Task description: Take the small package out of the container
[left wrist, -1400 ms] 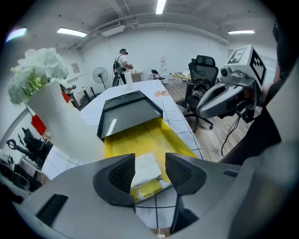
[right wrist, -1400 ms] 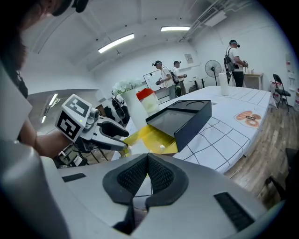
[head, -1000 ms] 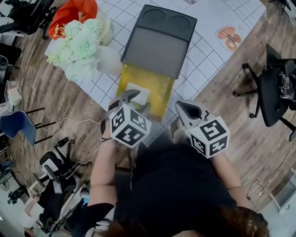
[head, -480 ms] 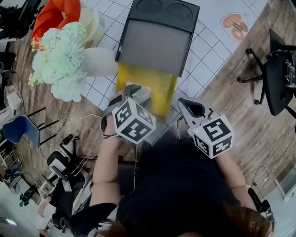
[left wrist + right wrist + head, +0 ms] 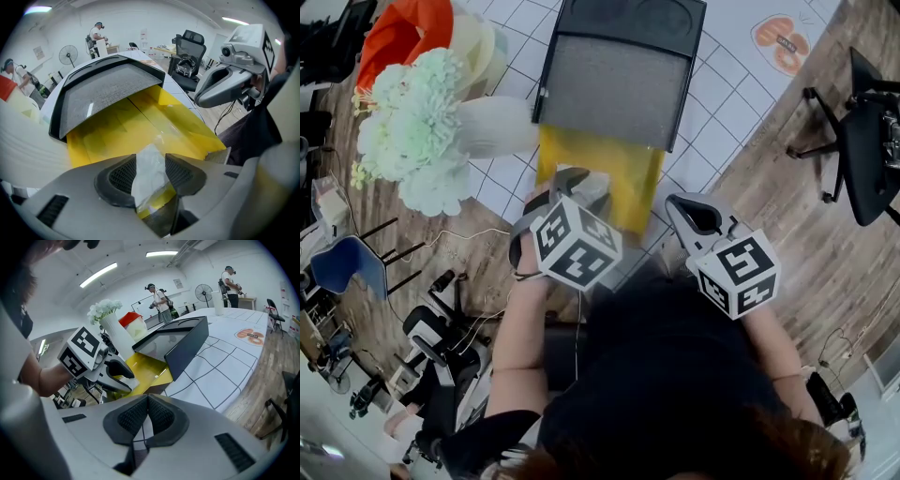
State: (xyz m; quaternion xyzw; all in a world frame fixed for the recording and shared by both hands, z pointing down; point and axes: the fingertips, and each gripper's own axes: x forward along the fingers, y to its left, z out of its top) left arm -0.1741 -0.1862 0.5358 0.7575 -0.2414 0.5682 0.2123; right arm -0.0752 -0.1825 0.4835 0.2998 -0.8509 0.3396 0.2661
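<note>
A yellow see-through container lies on the gridded white table, its dark grey lid slid back off the near end. My left gripper is over that open near end, shut on the small package, a crinkled white and clear pouch pinched between its pads. In the left gripper view the yellow container and lid stretch away beyond the jaws. My right gripper hovers beside the container's right near corner, shut and empty.
A white vase of pale green flowers stands left of the container, with an orange object behind it. The table edge runs just in front of me; office chairs stand on the wooden floor to the right.
The left gripper has edged forward over the package, which its jaws now mostly cover. The right gripper has stayed beside the container. The head view has shifted slightly.
</note>
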